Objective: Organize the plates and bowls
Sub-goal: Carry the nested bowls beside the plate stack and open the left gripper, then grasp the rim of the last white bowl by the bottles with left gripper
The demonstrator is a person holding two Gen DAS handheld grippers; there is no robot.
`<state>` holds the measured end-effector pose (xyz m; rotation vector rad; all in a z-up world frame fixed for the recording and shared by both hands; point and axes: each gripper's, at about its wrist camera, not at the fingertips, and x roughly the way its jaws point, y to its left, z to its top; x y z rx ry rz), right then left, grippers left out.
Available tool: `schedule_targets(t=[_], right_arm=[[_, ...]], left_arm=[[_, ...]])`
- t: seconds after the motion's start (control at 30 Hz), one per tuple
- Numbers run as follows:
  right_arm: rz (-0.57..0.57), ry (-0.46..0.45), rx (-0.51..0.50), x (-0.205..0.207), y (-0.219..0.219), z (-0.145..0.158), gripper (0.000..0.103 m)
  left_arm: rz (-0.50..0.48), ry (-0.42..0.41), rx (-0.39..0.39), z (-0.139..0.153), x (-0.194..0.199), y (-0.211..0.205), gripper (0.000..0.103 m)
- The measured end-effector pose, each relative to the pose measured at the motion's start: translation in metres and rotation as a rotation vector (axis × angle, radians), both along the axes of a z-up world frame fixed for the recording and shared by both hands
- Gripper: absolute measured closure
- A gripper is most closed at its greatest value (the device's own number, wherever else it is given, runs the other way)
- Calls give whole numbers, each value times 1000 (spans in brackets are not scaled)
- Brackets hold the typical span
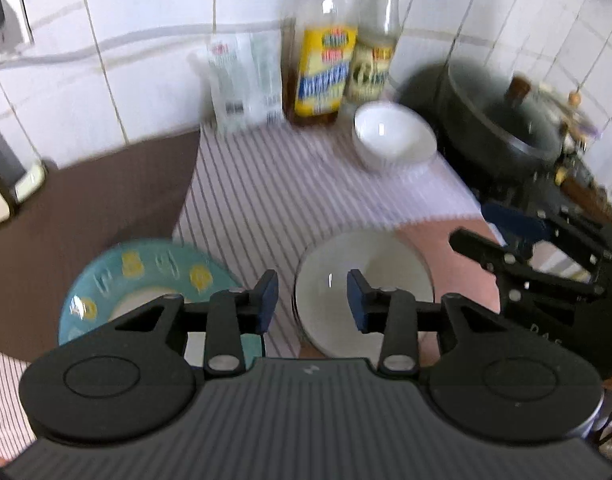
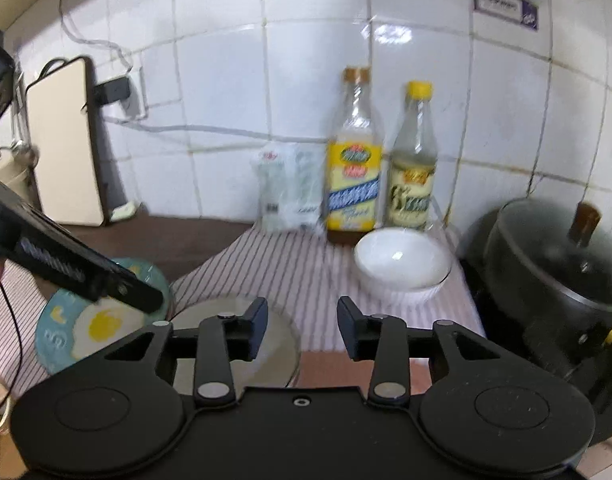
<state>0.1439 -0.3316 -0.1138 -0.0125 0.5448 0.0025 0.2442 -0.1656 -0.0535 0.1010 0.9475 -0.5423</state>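
Observation:
A teal plate with yellow egg prints (image 1: 146, 280) (image 2: 98, 320) lies at the near left of the counter. A stack of white plates (image 1: 362, 280) (image 2: 266, 340) lies beside it on the striped cloth. A white bowl (image 1: 394, 136) (image 2: 402, 264), stacked on another, stands at the back by the bottles. My left gripper (image 1: 312, 300) is open and empty above the gap between the teal plate and the white plates. My right gripper (image 2: 302, 328) is open and empty, just right of the white plates. It also shows in the left wrist view (image 1: 546, 272).
Two sauce bottles (image 2: 354, 160) (image 2: 412, 160) and a white packet (image 2: 290, 188) stand against the tiled wall. A dark pot with a glass lid (image 2: 554, 264) sits on the stove at right. A cream appliance (image 2: 62, 140) leans on the wall at left.

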Motion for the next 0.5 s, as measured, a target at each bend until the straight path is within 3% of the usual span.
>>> schedule_targets(t=[0.23,0.5], right_arm=[[-93,-8,18,26,-25,-4,41],[-149,21,59,62,-49,-25,30]], left_arm=[[23,-63,-73,11,36,-14,62],[4,-111,-87,-14,79,-45,55]])
